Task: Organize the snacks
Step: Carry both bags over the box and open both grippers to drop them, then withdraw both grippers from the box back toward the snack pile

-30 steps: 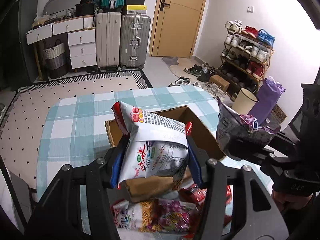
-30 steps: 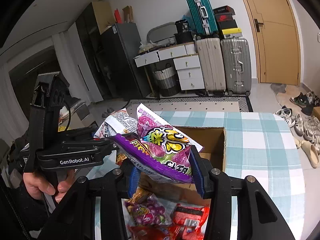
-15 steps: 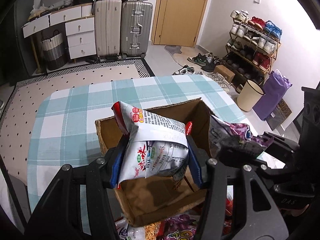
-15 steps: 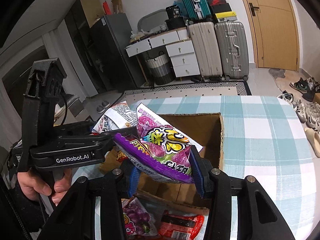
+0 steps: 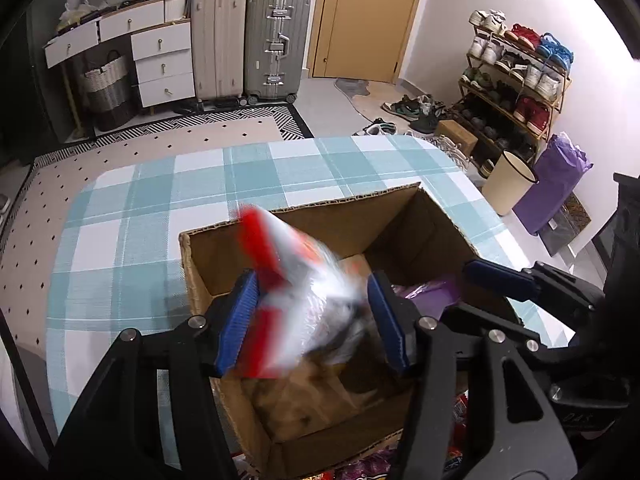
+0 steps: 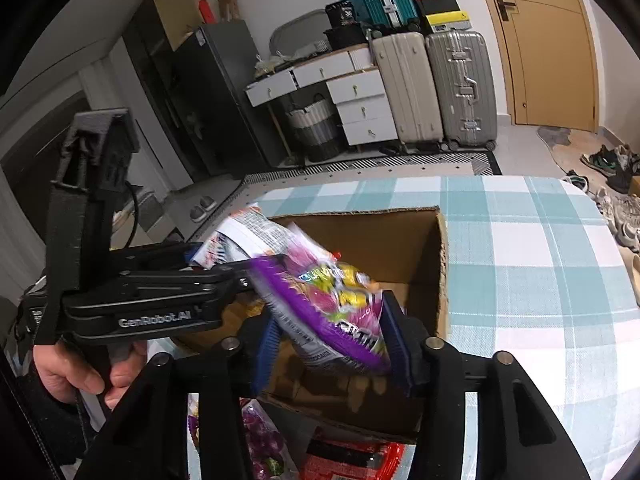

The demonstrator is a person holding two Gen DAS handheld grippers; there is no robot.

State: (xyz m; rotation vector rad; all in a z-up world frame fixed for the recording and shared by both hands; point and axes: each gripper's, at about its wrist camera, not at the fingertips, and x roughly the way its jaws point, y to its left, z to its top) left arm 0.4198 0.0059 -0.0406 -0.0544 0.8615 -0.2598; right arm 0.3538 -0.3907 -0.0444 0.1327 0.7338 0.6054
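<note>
Even indoor light, fisheye edges, motion-blurred packets (image 5: 304, 292)

My left camera sat close above the cardboard box (image 5: 304, 432) and looked down into it, toward the door (image 5: 368, 20) and shoe rack (image 5: 516, 76). My right camera sat just as close beside it, tipped less, looking more toward the suitcases (image 6: 432, 88). Both saw the box, checked tablecloth (image 6: 536, 256) and each other's gripper

Beyond the far edge of the desk (image 5: 168, 200), two suitcases (image 5: 248, 44) stand upright side by side by a white chest of drawers (image 5: 162, 66). A shoe rack (image 5: 516, 76) lines the right wall near a wooden door (image 5: 364, 20).
</note>
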